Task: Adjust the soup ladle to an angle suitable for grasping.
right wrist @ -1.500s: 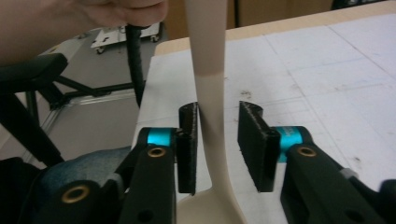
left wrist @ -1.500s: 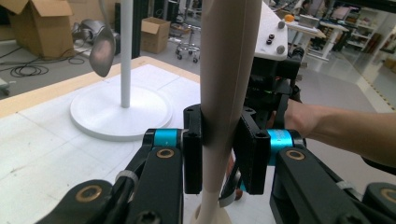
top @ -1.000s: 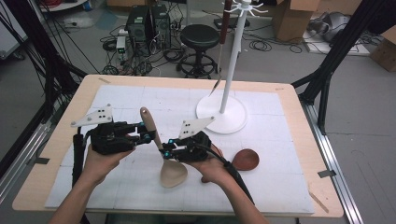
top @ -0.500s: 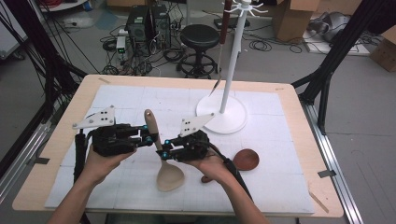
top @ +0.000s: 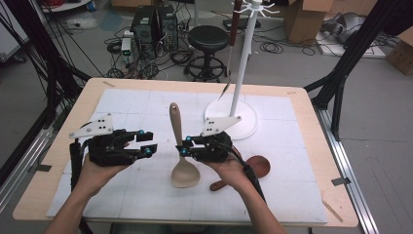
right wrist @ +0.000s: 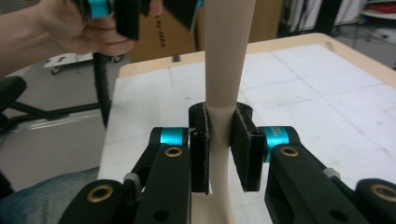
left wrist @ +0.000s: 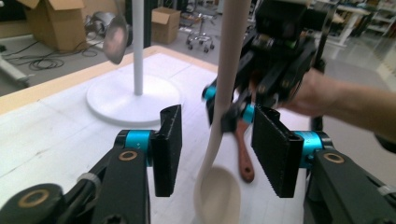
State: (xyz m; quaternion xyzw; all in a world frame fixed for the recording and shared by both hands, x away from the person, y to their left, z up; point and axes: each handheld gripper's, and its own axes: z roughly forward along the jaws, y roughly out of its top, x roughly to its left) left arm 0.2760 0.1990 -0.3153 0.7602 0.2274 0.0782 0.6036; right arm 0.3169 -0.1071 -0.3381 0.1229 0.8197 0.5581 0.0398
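The right gripper (right wrist: 219,149) has its fingers clamped on the pale spoon (top: 181,161), held upright above the bench (top: 302,195). The left gripper (left wrist: 217,154), fingers just opening, stands released beside it. Handover done; hanging on the far rack (top: 238,105) apparently remains.

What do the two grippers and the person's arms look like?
Both the left gripper and the right gripper are black, with bright blue joints at the jaws, brass-coloured pivot rings and flat ribbed black pads. Each carries a grey three-cornered plate and trails a black cable. The forearms are bare, without sleeves.
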